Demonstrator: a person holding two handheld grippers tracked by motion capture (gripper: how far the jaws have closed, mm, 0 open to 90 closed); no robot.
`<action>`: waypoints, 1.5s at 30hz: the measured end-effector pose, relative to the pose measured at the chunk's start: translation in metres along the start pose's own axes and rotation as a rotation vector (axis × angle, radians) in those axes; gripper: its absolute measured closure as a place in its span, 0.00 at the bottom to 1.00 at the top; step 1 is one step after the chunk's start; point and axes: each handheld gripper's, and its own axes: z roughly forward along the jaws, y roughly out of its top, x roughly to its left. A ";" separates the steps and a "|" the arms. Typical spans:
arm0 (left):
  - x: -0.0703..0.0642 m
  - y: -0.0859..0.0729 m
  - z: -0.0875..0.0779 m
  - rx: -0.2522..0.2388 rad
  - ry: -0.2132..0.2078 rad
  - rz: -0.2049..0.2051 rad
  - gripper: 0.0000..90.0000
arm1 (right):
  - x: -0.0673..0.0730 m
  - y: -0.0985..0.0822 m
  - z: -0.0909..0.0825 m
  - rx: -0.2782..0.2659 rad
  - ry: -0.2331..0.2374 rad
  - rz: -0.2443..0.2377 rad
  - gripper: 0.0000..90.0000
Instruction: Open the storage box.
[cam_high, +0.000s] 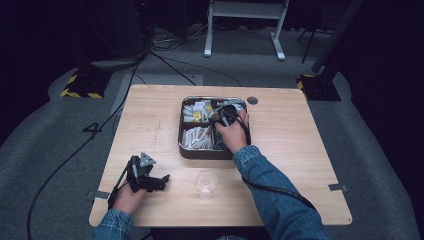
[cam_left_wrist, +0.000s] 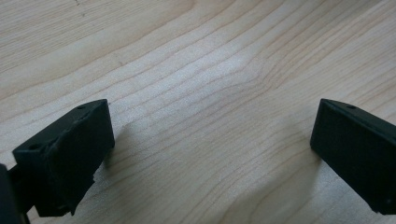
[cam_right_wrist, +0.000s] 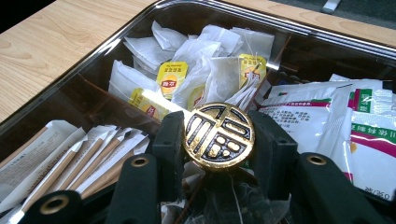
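My right claw (cam_right_wrist: 218, 140) grips one gold knob (cam_right_wrist: 218, 135) over the tray (cam_high: 186, 151), above the tea bags (cam_right_wrist: 196, 70), stick packets (cam_right_wrist: 84, 154) and sachets (cam_right_wrist: 355, 126). My left claw (cam_left_wrist: 210, 154) rests open on the table (cam_high: 150, 115). One plastic cup (cam_high: 205, 184) stands near.

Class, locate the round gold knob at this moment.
In the right gripper view, the gold knob sits between the right gripper's jaws, over the middle of the tray, with tea bags behind it.
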 end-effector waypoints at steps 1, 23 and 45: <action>0.000 0.000 0.000 0.000 0.000 0.000 0.00 | 0.000 0.000 0.000 0.000 -0.001 -0.001 0.65; 0.001 0.000 -0.001 0.001 -0.002 0.013 0.00 | 0.001 0.021 -0.030 -0.085 0.021 -0.018 0.65; 0.002 -0.001 -0.001 0.000 -0.005 0.019 0.00 | -0.016 0.028 -0.072 -0.143 0.027 -0.023 0.65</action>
